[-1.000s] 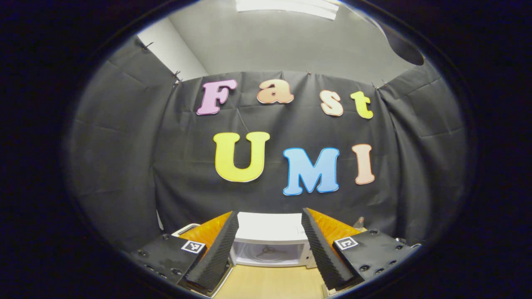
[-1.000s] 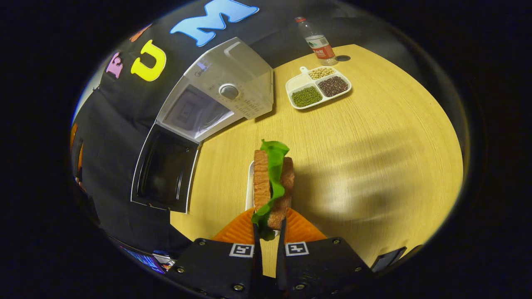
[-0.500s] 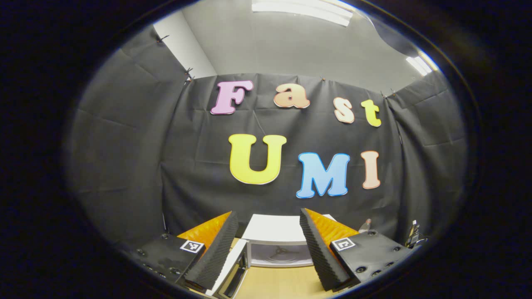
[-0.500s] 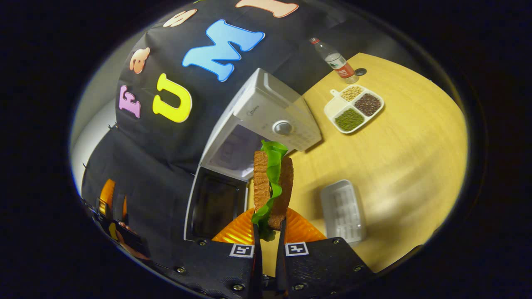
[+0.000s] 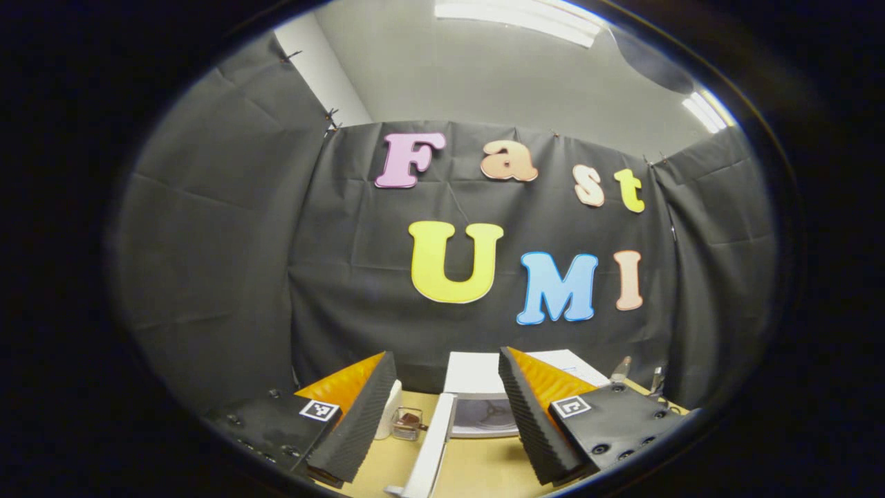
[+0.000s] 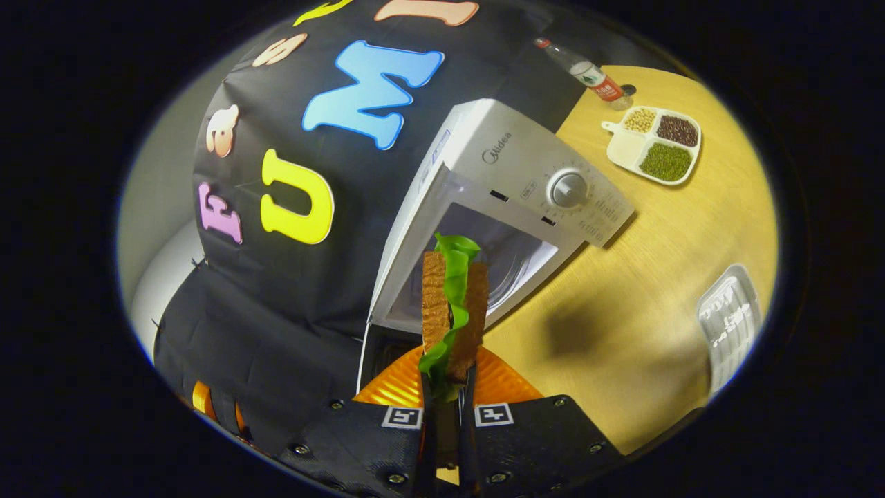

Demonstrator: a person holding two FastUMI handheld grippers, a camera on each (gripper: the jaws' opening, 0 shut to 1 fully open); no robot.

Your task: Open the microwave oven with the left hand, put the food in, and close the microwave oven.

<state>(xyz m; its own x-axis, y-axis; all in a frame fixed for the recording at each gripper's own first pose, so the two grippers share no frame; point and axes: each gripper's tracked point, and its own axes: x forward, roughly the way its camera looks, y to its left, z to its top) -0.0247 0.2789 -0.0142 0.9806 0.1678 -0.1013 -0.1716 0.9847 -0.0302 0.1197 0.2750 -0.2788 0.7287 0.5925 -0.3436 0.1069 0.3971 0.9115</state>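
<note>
The white microwave oven (image 6: 511, 200) stands open near the wooden table's (image 6: 643, 290) far edge, its door (image 5: 430, 449) cut off below. The right gripper (image 6: 446, 408) pinches a brown-bread lettuce sandwich (image 6: 453, 304) upright before the cavity (interior dim). The left gripper (image 5: 442, 415) hovers, fingers spread.

Even indoor light, sharp frames — strong fisheye bending at the rims.
Ceiling strip lights (image 5: 515, 12) glare at 12 and 2 o'clock in left gripper view; soft shadow on the table (image 6: 664, 228) near 4 o'clock in right gripper view — edges dim.
</note>
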